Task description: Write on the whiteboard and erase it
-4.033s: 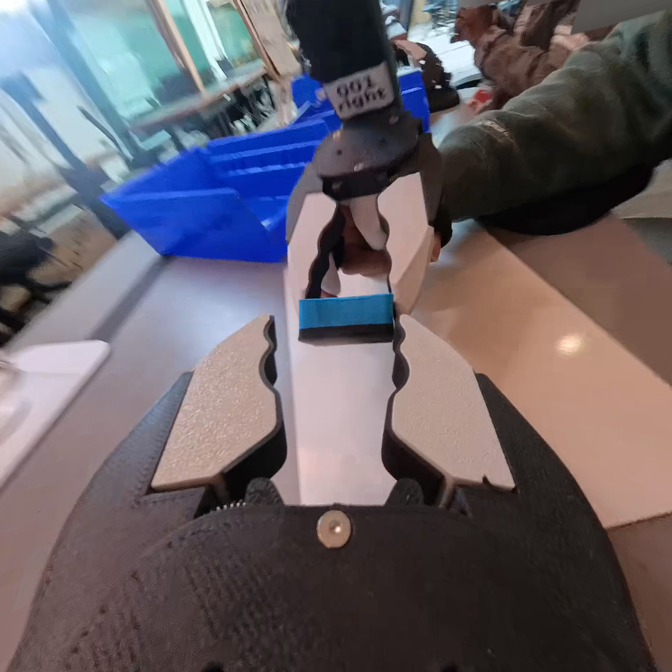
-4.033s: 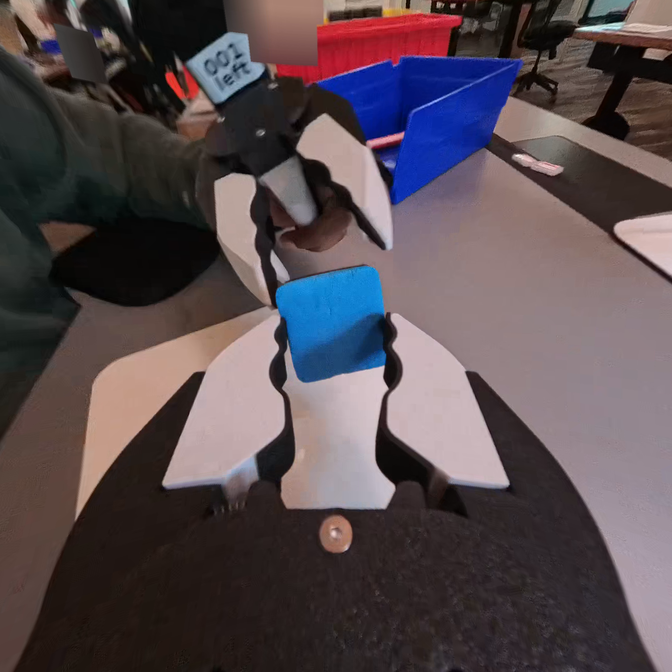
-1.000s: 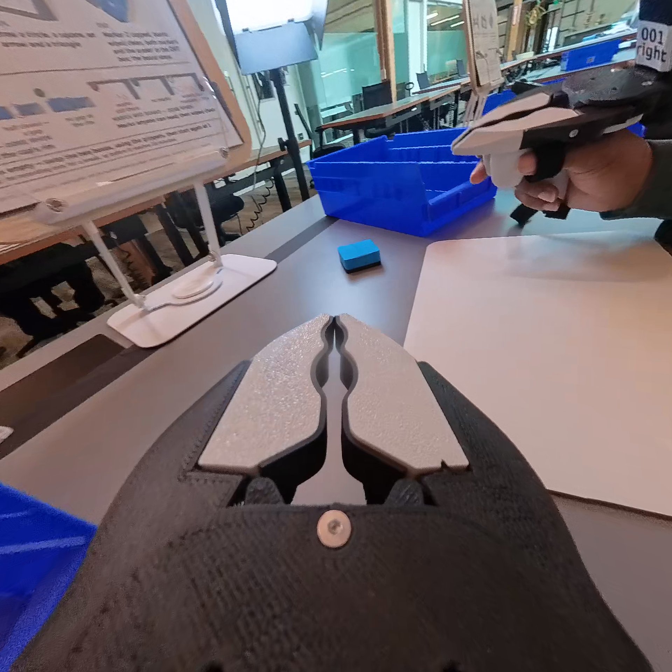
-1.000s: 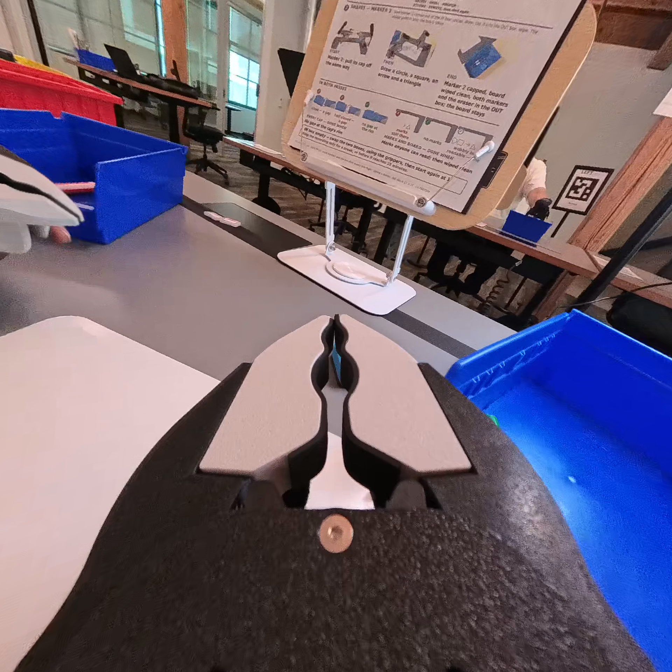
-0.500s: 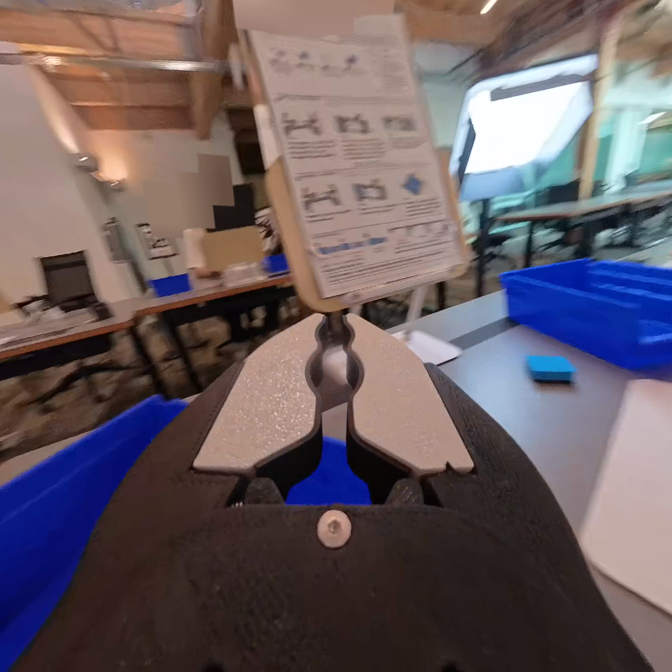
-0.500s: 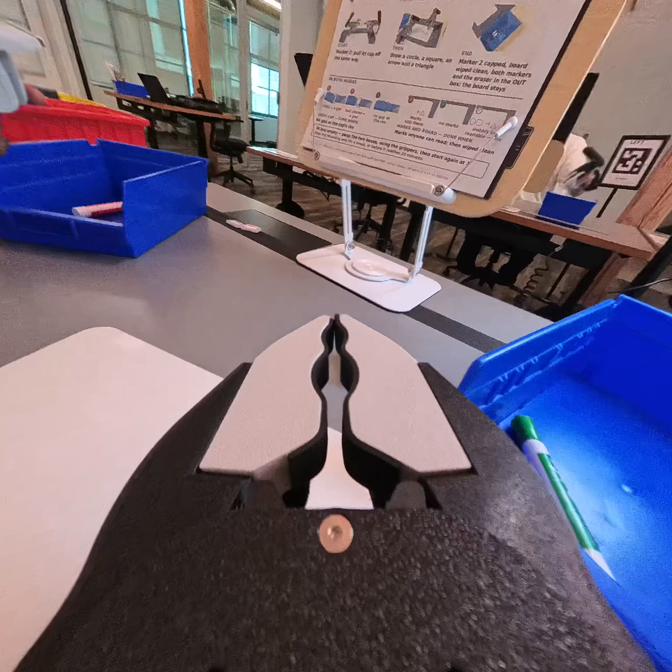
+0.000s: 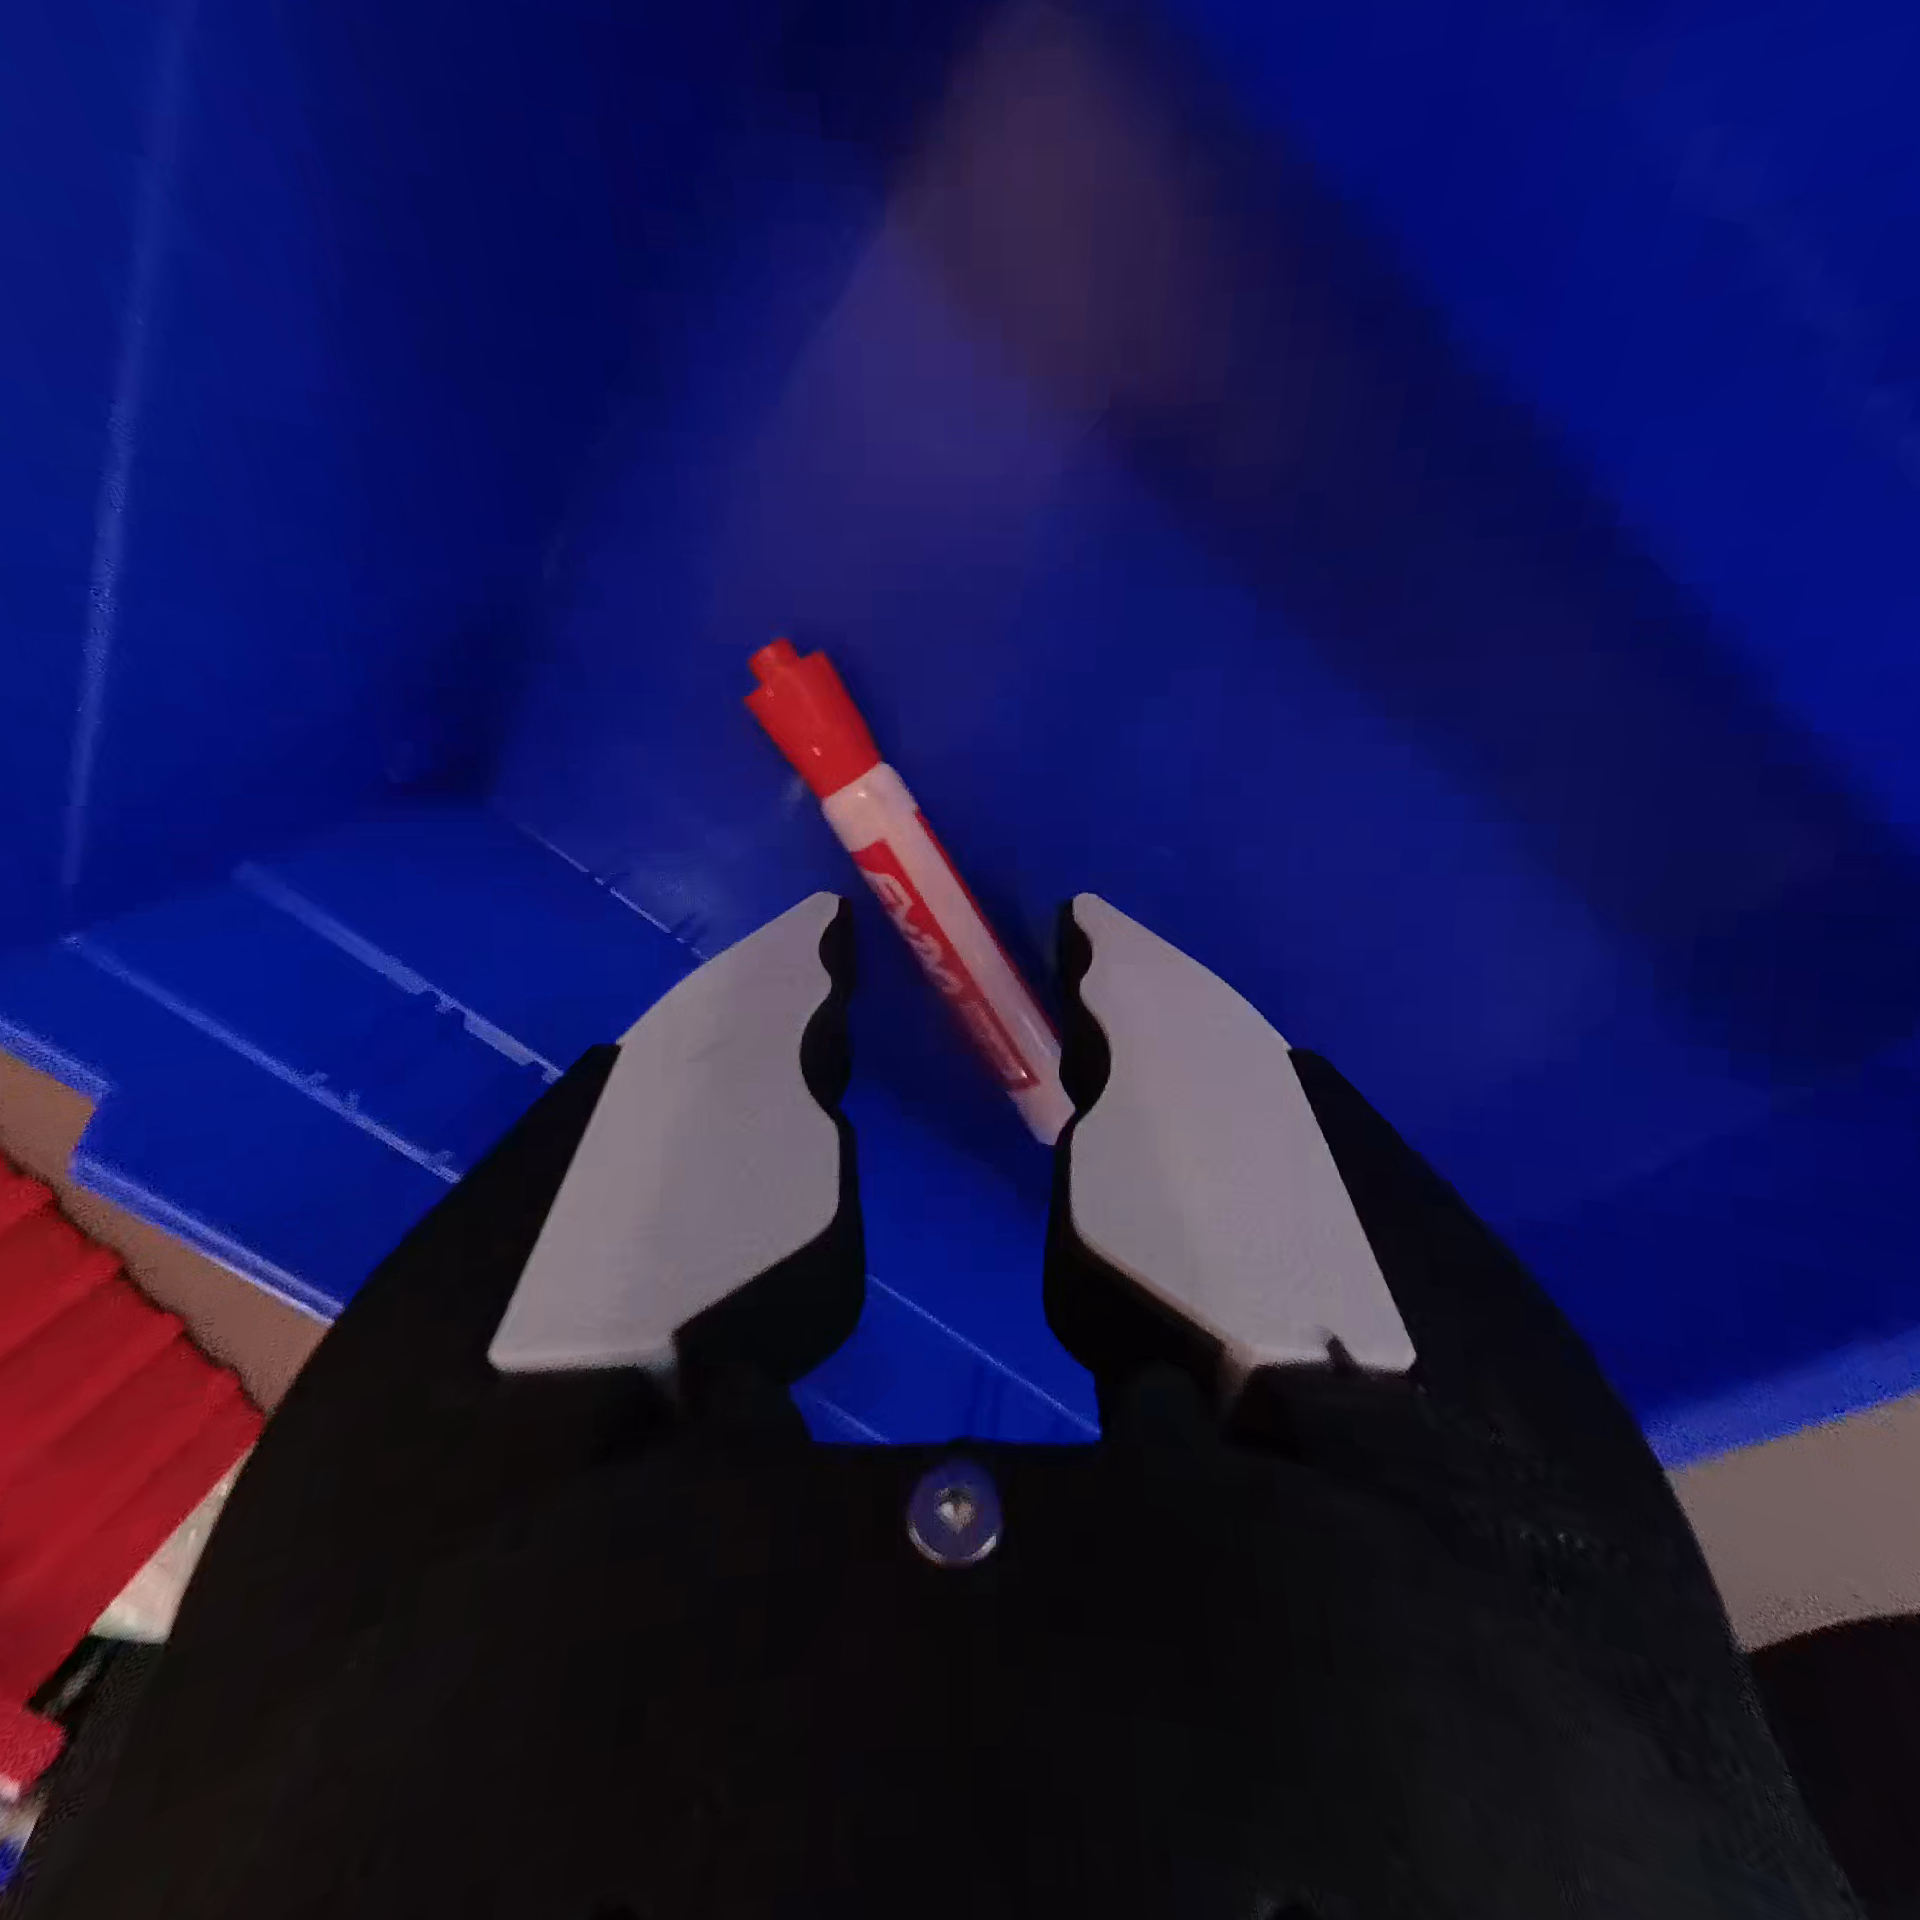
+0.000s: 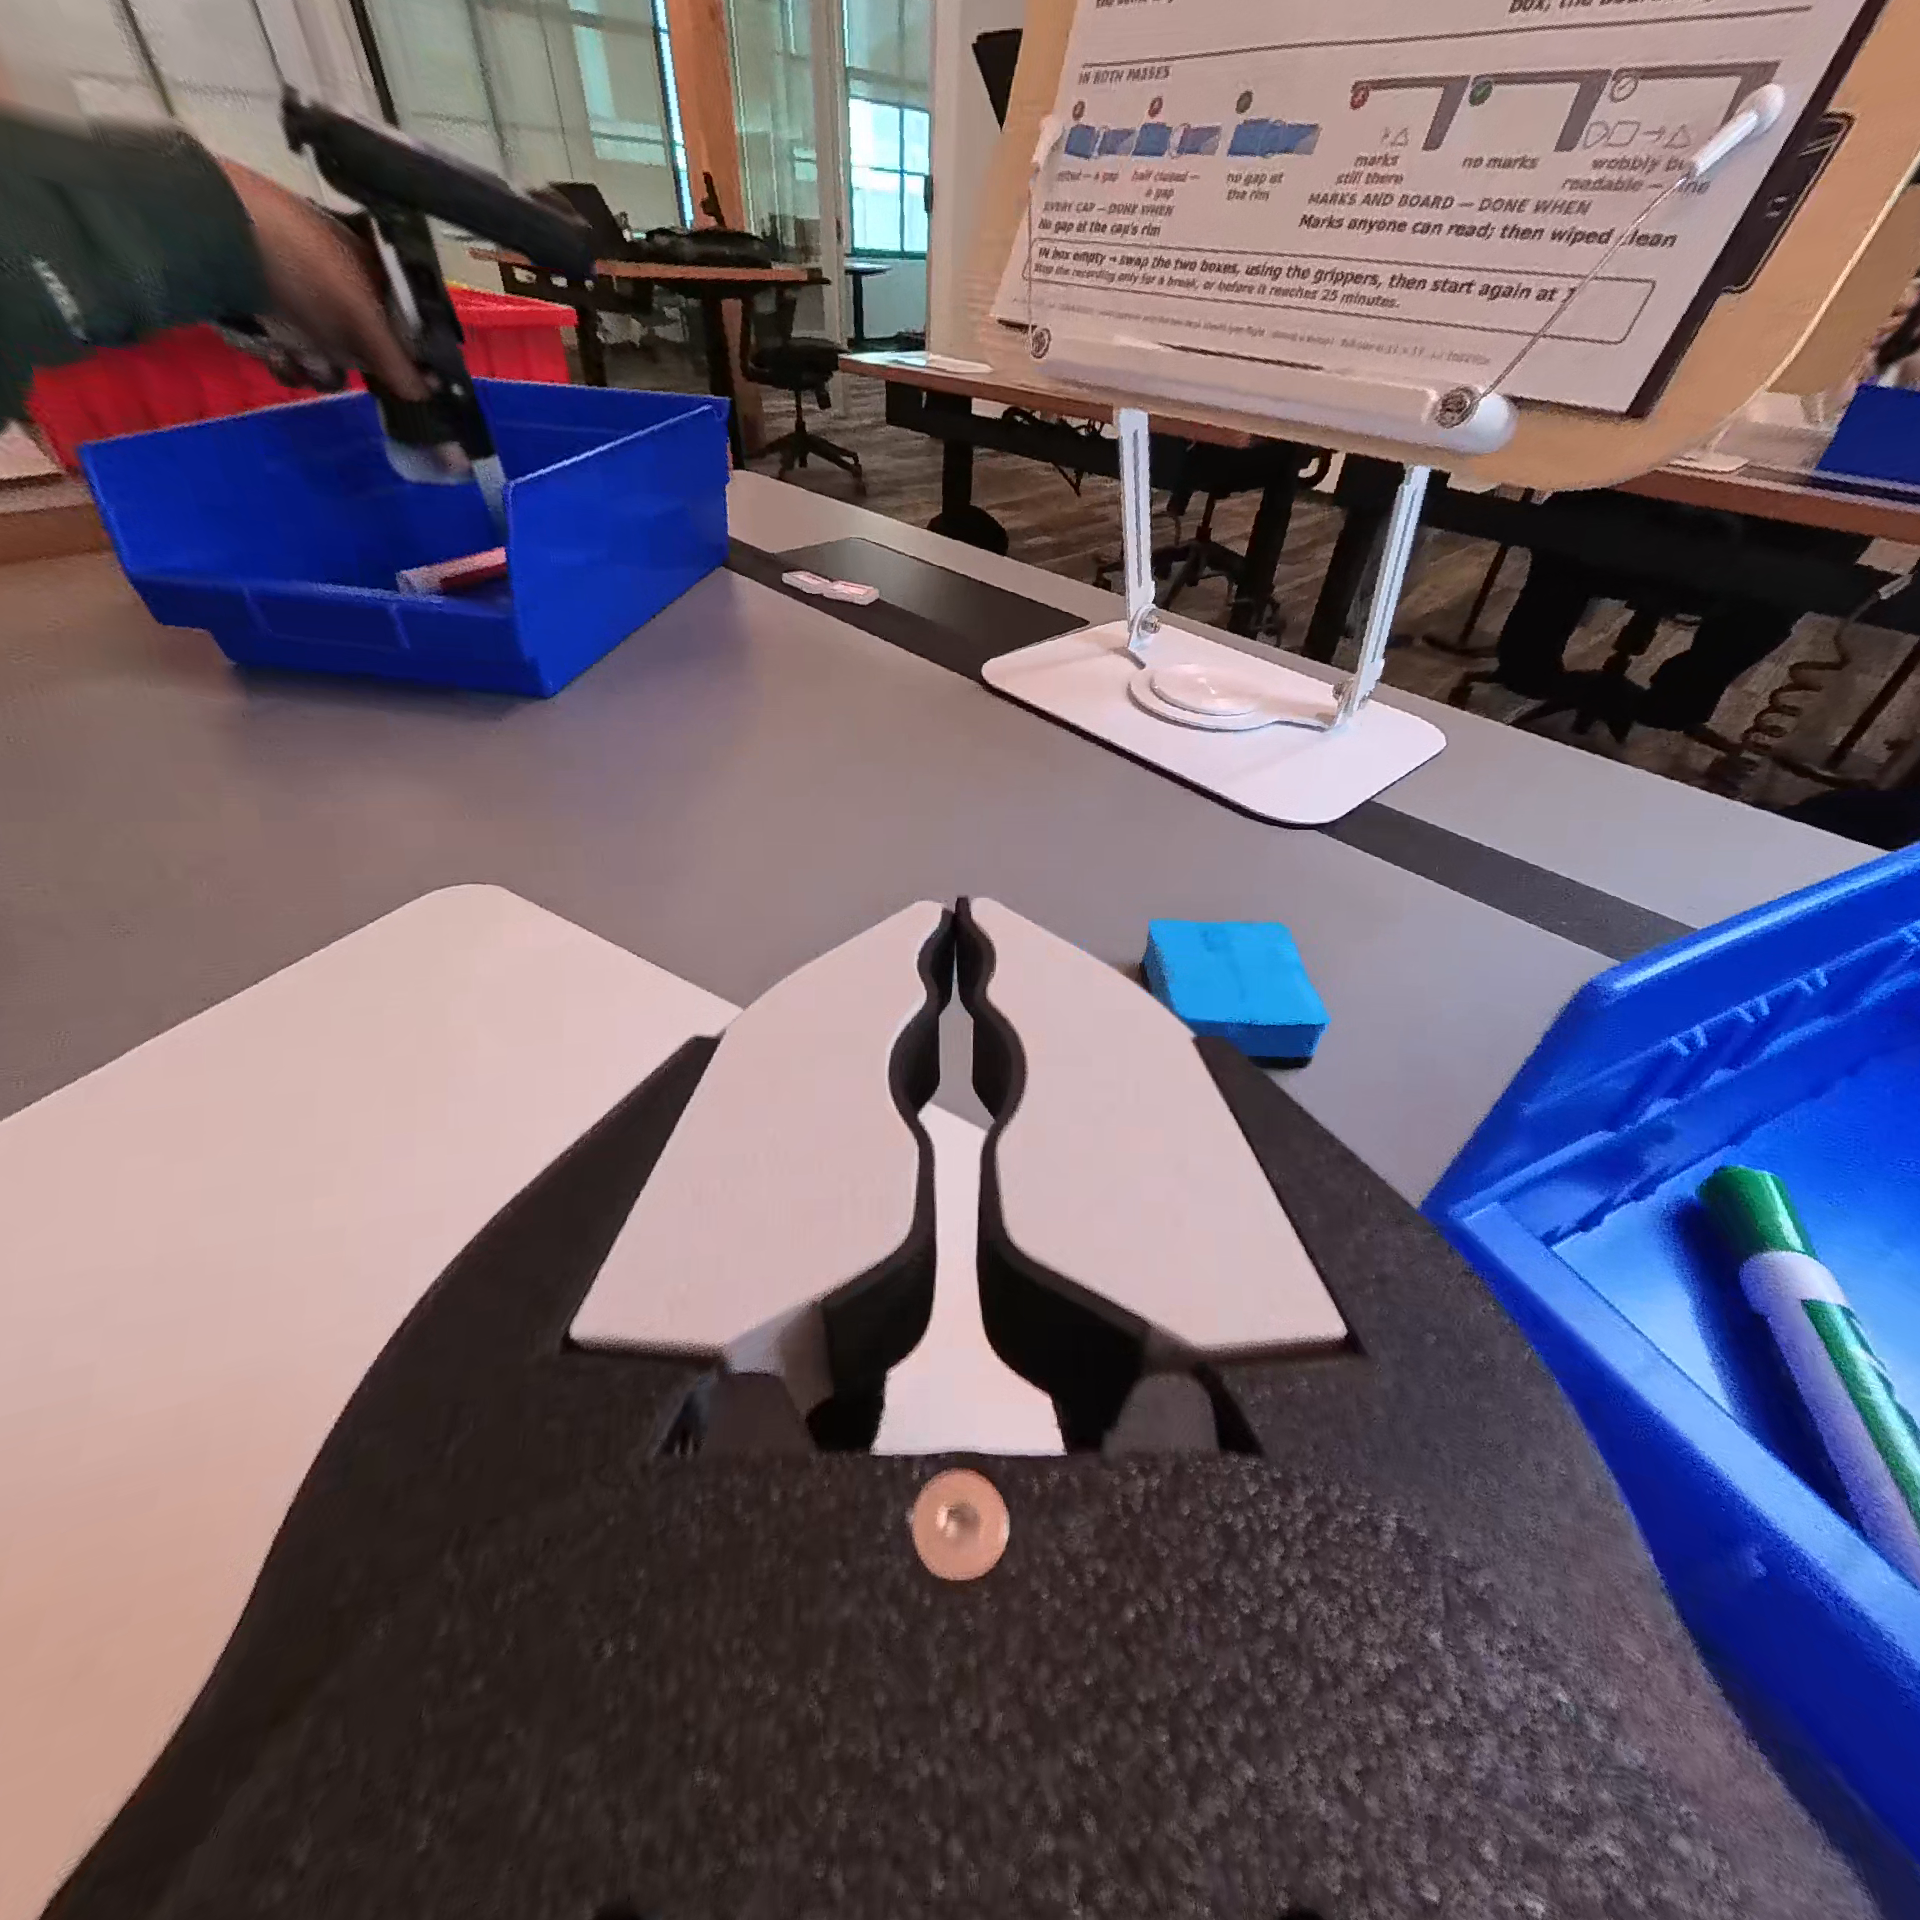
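A red-capped marker (image 7: 914, 894) lies on the floor of a blue bin (image 7: 312, 997). My left gripper (image 7: 954, 914) is open and points down into the bin, its fingers on either side of the marker's barrel, not closed on it. The right wrist view shows that gripper (image 8: 436, 457) inside the far-left blue bin (image 8: 613, 582), above the marker (image 8: 457, 571). My right gripper (image 8: 956, 914) is shut and empty over the white whiteboard (image 8: 312, 1122). A blue eraser (image 8: 1231, 987) lies on the grey table just right of it.
A second blue bin (image 8: 1621, 1164) at the right holds a green marker (image 8: 1818, 1340). A white stand (image 8: 1216, 727) with an instruction sheet stands at the table's far edge. A red bin (image 8: 145, 384) sits behind the left bin, also seen in the left wrist view (image 7: 94, 1371).
My left gripper swung left from the whiteboard, tipped down into the blue bin and opened around the red marker. My right gripper moved back slightly and stayed shut.
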Demonstrator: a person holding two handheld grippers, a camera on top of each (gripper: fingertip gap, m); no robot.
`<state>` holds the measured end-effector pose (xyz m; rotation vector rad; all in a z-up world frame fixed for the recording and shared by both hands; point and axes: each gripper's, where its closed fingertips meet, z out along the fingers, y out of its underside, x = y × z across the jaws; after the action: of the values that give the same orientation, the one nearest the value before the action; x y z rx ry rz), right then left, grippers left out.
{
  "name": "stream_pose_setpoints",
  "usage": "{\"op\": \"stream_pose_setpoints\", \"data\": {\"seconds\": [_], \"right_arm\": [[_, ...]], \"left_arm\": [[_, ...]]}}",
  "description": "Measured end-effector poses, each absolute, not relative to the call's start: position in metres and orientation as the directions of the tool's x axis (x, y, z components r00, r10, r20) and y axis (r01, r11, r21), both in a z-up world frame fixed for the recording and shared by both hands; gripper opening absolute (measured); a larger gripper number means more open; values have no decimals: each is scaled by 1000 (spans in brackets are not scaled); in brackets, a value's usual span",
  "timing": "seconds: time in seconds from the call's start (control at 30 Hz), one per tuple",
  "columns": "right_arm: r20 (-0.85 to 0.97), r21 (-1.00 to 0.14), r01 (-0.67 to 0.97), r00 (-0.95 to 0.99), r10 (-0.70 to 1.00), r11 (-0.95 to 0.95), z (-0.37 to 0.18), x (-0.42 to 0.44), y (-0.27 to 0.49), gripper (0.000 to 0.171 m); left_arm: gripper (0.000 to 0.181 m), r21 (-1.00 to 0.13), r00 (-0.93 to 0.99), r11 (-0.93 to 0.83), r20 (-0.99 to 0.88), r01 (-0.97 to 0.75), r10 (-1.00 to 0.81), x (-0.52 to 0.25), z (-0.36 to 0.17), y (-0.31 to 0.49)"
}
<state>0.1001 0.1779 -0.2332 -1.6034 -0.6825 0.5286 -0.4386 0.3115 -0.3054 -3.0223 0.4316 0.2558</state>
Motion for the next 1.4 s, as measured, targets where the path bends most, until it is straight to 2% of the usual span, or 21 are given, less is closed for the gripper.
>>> {"op": "stream_pose_setpoints", "data": {"seconds": [0.2,0.3,0.43,0.5,0.57,0.63,0.7,0.8,0.9,0.93,1.03,1.13,1.23,1.33,1.4], "right_arm": [[34,-986,139,718,695,-95,-237,101,178,0],[27,-985,138,707,706,-100,-238,99,177,0],[46,-980,168,704,708,-104,-245,97,179,0],[74,-977,195,705,705,-92,-246,96,178,0],[118,-973,223,705,700,-61,-245,95,177,0],[154,-969,243,700,697,-30,-243,93,174,0],[174,-967,254,692,701,-11,-242,89,172,0],[179,-965,261,679,712,-6,-244,82,171,0],[193,-963,270,661,725,10,-246,73,168,0],[210,-961,275,646,734,33,-245,69,164,0],[300,-945,282,545,783,166,-234,48,142,5],[390,-917,281,469,792,285,-222,25,118,15],[499,-863,338,448,742,376,-222,10,106,31],[638,-759,467,390,664,454,-237,-1,104,55],[711,-691,513,350,610,510,-244,-8,100,59]], "left_arm": [[32,69,923,-961,-267,-267,-276,-451,-326,309],[22,70,934,-959,-219,-275,-284,-447,-333,306],[20,84,902,-915,-154,-394,-403,-433,-331,296],[19,61,864,-894,-236,-443,-445,-434,-319,295],[19,-29,827,-865,-310,-500,-468,-424,-293,297],[19,-191,788,-798,-398,-572,-470,-400,-254,299],[18,-400,749,-646,-484,-650,-453,-360,-205,297],[18,-668,714,-335,-434,-664,-550,-268,-155,266],[18,-855,573,-81,-271,-513,-773,-167,-139,211],[18,-897,510,-76,-175,-435,-842,-138,-142,190],[18,-941,261,-210,140,-265,-955,-68,-168,137],[18,-923,75,-371,365,-100,-928,-22,-188,112],[18,-839,-8,-524,529,146,-848,-8,-191,127],[18,-741,-60,-602,615,299,-787,-16,-198,141],[18,-745,-27,-585,610,320,-792,-22,-202,143]]}}
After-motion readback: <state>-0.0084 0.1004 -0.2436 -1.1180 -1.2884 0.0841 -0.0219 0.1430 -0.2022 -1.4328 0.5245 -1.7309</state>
